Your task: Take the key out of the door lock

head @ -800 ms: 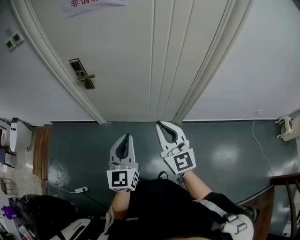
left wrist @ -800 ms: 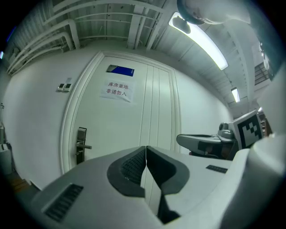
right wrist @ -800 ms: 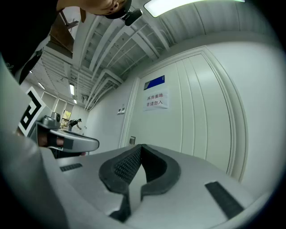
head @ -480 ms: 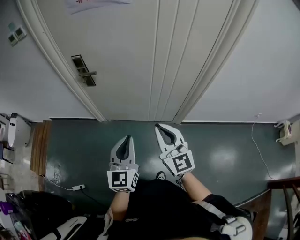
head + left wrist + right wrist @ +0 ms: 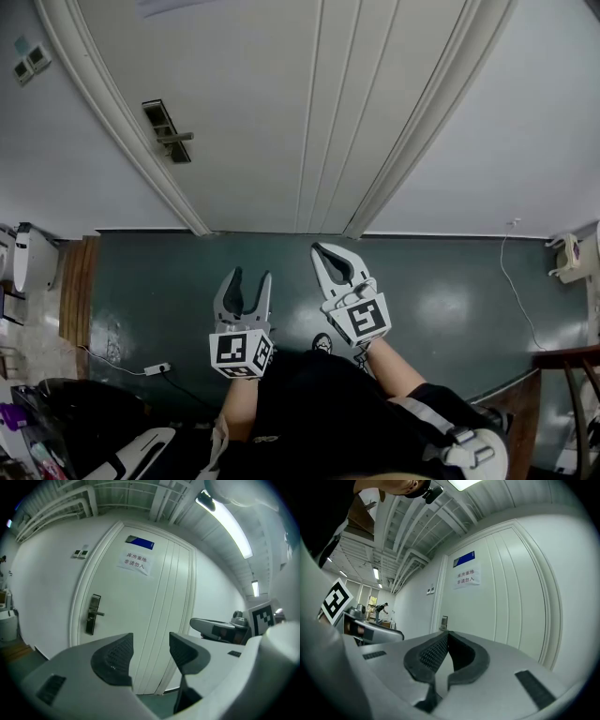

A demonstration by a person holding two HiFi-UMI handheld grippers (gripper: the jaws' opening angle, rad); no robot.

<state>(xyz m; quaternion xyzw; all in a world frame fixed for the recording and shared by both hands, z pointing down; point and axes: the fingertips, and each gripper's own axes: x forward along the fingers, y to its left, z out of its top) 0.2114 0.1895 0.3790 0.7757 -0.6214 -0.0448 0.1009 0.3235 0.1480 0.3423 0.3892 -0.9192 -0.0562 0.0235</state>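
Door lock [image 5: 159,125] in the head view sits high on the left edge of the white door [image 5: 281,112], well away from both grippers. Its dark narrow plate runs slantwise from upper left to lower right, and a metal handle [image 5: 178,139] sticks out from it toward the right. No key can be made out at this size. The left gripper [image 5: 247,277] hangs low over the dark green floor [image 5: 450,281] with its jaws spread and nothing between them. The right gripper [image 5: 323,249] is just beside it, a little nearer the door, with its tips brought together.

In the left gripper view the door lock [image 5: 93,614] stands upright, long axis vertical, and the handle [image 5: 99,614] lies level, pointing right toward the middle of the door. The keyhole area below the handle is too small to read. The left gripper [image 5: 150,641] shows two dark pads parted, only door and floor in the gap. A paper notice [image 5: 136,560] on the door carries two lines of Chinese that appear to read 库房重地 over 非请勿入. A blue plate [image 5: 139,542] is fixed above it, its writing illegible. Two wall switches [image 5: 80,553] sit left of the frame.

In the right gripper view the right gripper [image 5: 446,635] has its pads closed tip to tip on nothing. The door lock [image 5: 444,622] is a tiny dark upright strip just above the tips. The notice [image 5: 467,577] and blue plate [image 5: 464,558] show again.
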